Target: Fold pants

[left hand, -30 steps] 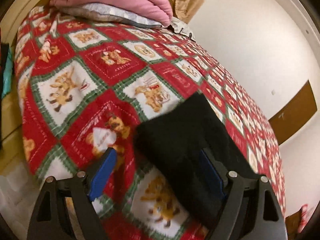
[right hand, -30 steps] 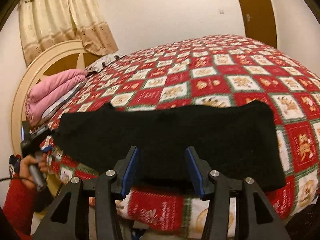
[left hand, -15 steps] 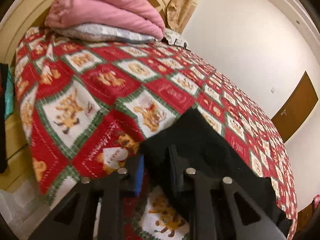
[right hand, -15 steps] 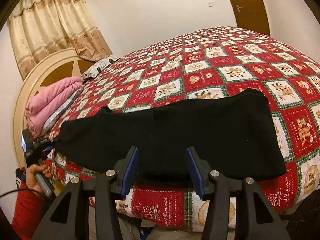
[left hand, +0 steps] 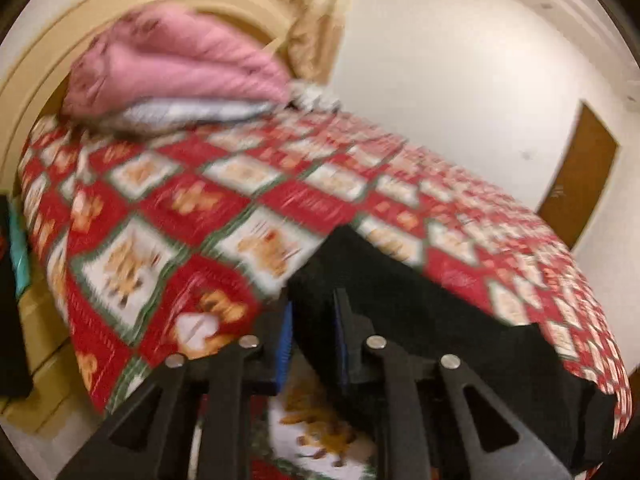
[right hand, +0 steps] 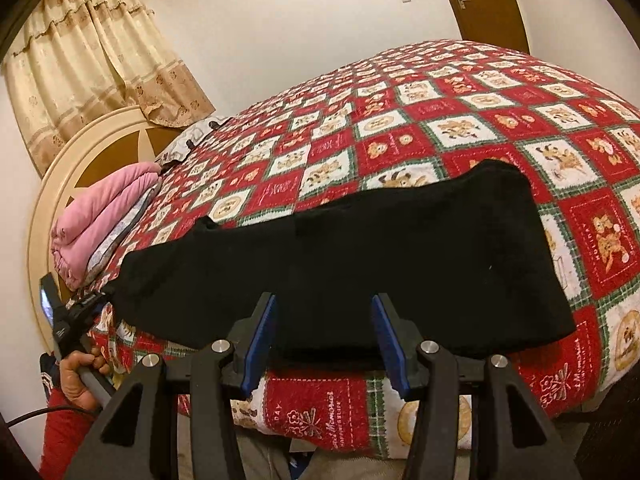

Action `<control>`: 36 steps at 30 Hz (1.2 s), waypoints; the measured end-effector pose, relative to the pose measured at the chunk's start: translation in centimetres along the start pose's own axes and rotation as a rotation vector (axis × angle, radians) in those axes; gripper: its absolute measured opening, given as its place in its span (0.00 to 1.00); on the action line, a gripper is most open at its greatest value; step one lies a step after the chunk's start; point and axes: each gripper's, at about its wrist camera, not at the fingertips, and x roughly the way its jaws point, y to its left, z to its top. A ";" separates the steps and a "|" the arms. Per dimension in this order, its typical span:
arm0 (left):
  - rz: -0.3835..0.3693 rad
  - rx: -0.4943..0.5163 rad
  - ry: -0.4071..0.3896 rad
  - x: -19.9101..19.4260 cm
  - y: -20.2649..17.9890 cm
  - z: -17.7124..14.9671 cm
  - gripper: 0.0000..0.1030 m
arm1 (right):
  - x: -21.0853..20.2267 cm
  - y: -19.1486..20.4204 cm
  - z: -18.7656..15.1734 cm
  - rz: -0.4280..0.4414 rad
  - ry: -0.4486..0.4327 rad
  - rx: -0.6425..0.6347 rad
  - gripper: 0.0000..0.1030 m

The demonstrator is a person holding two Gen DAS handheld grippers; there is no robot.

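Note:
Black pants (right hand: pixel 360 248) lie stretched as a long band along the near edge of the bed. In the left wrist view, which is blurred, my left gripper (left hand: pixel 313 312) is shut on the end corner of the pants (left hand: pixel 440 320), with the fabric pinched between the blue pads. The right wrist view shows that left gripper (right hand: pixel 106 294) at the pants' left end, held by a hand (right hand: pixel 80 376). My right gripper (right hand: pixel 324 320) stands open at the pants' near long edge. Its blue pads are wide apart with the black fabric between them, not pressed.
A red, white and green patchwork bedspread (right hand: pixel 440 128) covers the bed and hangs over its front edge. A folded pink blanket (right hand: pixel 104 216) on a grey pillow lies by the round cream headboard (right hand: pixel 52 200). Curtains (right hand: pixel 92 60) and a brown door (right hand: pixel 480 0) stand behind.
The left jaws went from wide open around the pants' end to closed on it, and the left view has rolled. The right gripper kept its opening and rolled a little.

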 end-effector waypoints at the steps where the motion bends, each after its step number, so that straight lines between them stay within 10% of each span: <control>1: -0.010 -0.030 0.024 0.4 0.4 -0.2 0.32 | 0.0 0.0 -0.1 -0.002 0.001 -0.002 0.50; 7: -0.054 -0.152 0.077 1.6 1.8 -0.8 0.43 | 0.4 -0.3 -0.3 -0.001 0.016 0.020 0.50; 11: -0.070 -0.106 0.054 1.2 0.6 0.0 0.15 | 0.1 -1.1 0.0 -0.008 0.005 0.052 0.50; 16: -0.143 -0.061 0.002 -1.1 -2.1 1.6 0.15 | -1.8 -3.6 2.3 -0.053 -0.070 0.109 0.50; 24: -0.370 0.251 -0.087 -7.1 -15.6 1.3 0.14 | -4.8 -8.3 5.5 -0.089 -0.113 0.135 0.50; 31: -0.682 0.484 0.018 -10.2 -28.7 -5.9 0.14 | -6.6 -11.4 4.6 -0.055 -0.129 0.201 0.50; 36: -0.756 0.621 0.117 -9.5 -33.6 -13.1 0.14 | -6.7 -12.5 4.4 -0.032 -0.130 0.226 0.50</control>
